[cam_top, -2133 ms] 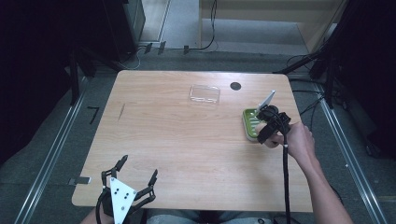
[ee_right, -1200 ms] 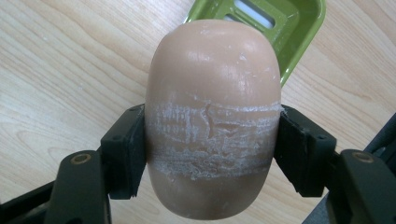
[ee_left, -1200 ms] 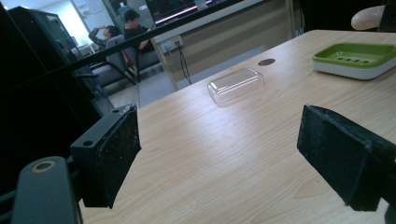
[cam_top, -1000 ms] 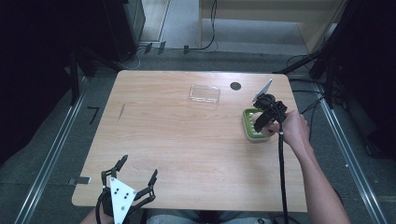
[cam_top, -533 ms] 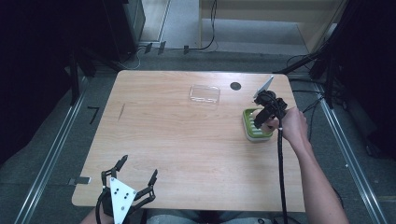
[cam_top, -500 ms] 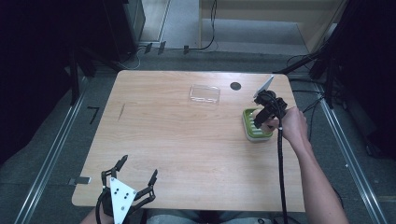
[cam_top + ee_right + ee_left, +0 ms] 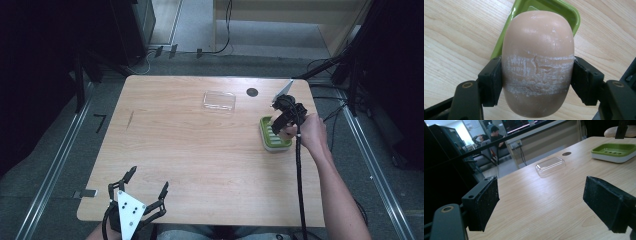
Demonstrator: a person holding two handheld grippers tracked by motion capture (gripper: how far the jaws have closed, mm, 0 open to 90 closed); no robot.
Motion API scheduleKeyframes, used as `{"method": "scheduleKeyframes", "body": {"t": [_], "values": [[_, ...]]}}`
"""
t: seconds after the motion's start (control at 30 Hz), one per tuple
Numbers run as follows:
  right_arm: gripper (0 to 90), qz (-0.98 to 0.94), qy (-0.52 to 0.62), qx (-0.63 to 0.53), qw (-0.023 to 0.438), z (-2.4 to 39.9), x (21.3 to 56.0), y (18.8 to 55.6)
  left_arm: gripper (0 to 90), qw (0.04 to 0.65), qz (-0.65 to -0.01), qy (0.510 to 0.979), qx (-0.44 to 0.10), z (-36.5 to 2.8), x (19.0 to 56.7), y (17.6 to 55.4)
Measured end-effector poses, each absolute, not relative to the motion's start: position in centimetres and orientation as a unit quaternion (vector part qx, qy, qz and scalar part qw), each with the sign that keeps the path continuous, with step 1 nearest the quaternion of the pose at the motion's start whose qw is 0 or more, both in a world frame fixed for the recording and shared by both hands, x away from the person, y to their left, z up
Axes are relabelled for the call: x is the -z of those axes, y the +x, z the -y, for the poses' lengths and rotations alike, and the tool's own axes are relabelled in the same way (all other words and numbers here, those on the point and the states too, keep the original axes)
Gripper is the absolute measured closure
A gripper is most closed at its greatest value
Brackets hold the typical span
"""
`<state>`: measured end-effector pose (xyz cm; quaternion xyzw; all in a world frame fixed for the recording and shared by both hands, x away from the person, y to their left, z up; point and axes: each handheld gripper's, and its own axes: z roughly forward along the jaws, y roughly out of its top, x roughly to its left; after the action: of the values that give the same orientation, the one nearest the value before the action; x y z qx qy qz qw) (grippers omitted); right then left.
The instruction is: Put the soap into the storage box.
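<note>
My right tool (image 7: 536,82) clamped on soap bar (image 7: 537,62), pads across its short width, long axis running up frame in right gripper view. Green soap dish (image 7: 566,12) lies beyond bar, upper centre, bar apparently above it, contact unclear. In high view right tool (image 7: 282,117) at dish (image 7: 274,136), right of centre. Left tool (image 7: 134,200) bottom left, jaws apart, empty, well apart. Clear lid (image 7: 219,101) upper centre of desk (image 7: 200,150).

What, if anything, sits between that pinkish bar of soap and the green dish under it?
Nothing visible does. The right tool is shut on the peach oval soap bar, held over the green and white soap dish, whose slotted top looks bare. The clear plastic lid lies apart, farther left.
</note>
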<state>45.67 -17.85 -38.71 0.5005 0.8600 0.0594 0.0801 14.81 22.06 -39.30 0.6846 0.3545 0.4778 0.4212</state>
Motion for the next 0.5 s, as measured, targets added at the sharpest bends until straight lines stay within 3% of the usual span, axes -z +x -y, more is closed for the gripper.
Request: {"method": "scheduleKeyframes", "body": {"t": [0.5], "values": [[33.4,-0.844,0.528,-0.065,0.063,18.2,39.8,46.5,13.8,0.42,-0.352,0.686,-0.479,-21.9,39.3,14.8]]}}
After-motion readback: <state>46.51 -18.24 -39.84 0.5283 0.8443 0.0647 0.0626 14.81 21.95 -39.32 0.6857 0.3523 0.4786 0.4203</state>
